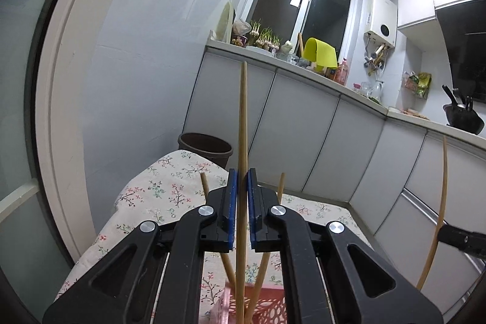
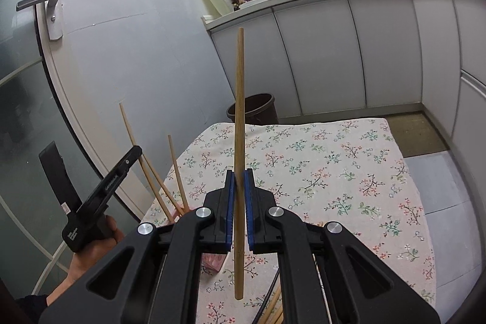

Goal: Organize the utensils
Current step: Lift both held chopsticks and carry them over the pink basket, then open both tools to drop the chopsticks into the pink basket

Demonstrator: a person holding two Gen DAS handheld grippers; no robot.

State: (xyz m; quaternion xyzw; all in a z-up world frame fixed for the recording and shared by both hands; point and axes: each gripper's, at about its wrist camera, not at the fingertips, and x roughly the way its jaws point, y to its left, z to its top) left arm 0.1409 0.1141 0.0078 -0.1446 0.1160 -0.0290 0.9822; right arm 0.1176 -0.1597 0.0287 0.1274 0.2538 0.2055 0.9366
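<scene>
Left gripper (image 1: 242, 181) clamped on tall wooden chopstick (image 1: 242, 123), tip inside pink perforated plastic basket (image 1: 267, 310). Right gripper (image 2: 240, 182) clenched around another upright wooden chopstick (image 2: 239, 117), above floral tablecloth (image 2: 334, 172).

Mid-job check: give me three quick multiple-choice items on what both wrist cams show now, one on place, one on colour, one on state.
1. Where does the left chopstick's lower end sit?
A. in the pink basket
B. in the brown bin
C. on the counter

2. What colour are the tong pads?
A. red
B. blue
C. green

3. What are the right tongs doing?
A. open and empty
B. holding a spoon
C. shut on a chopstick

Key: 1 A, the left chopstick runs down into the pink basket. 2 B, blue pads. 3 C, right tongs clamp the right chopstick.
</scene>
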